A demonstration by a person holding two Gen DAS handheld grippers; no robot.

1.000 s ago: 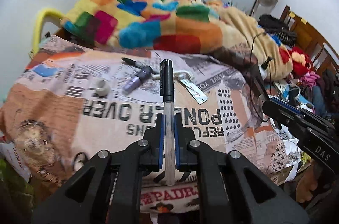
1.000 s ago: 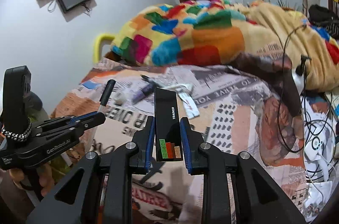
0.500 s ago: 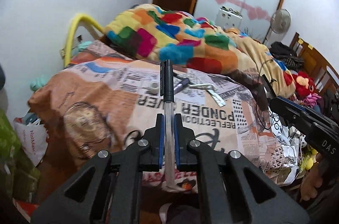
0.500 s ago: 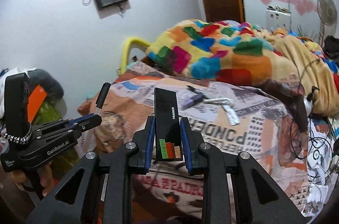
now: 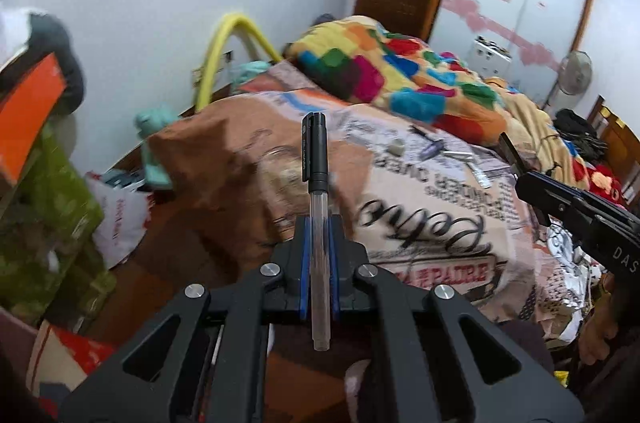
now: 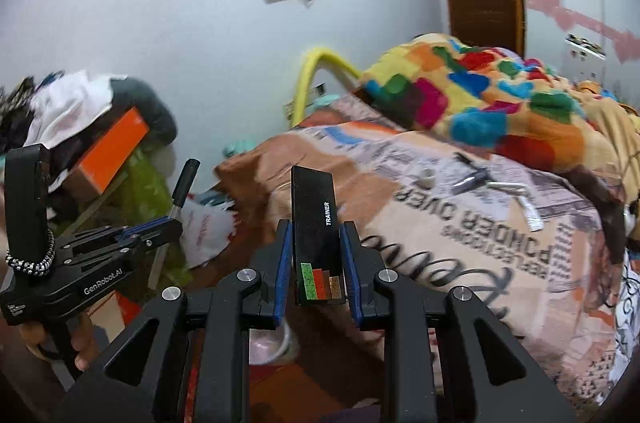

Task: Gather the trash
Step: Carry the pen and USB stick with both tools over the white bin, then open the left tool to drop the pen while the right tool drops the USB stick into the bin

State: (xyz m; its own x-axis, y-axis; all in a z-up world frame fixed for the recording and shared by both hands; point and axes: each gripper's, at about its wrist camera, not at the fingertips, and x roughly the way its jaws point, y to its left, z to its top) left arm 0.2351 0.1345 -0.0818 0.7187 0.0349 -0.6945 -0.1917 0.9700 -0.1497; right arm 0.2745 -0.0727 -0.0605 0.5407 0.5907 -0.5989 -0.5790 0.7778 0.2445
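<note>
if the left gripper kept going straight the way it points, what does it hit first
Probably the near brown corner of the bedspread, just past the tip of the pen held by the left gripper. Motion blur makes depth uncertain.

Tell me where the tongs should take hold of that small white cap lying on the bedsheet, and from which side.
Grip the small white cap across its short round body, coming straight down from above. It sits alone on the flat printed bedsheet, clear of the purple-grey tube beside it, so fingers can drop on either side. Both tongs are full now: left tongs hold a pen, right tongs a black box.
</note>
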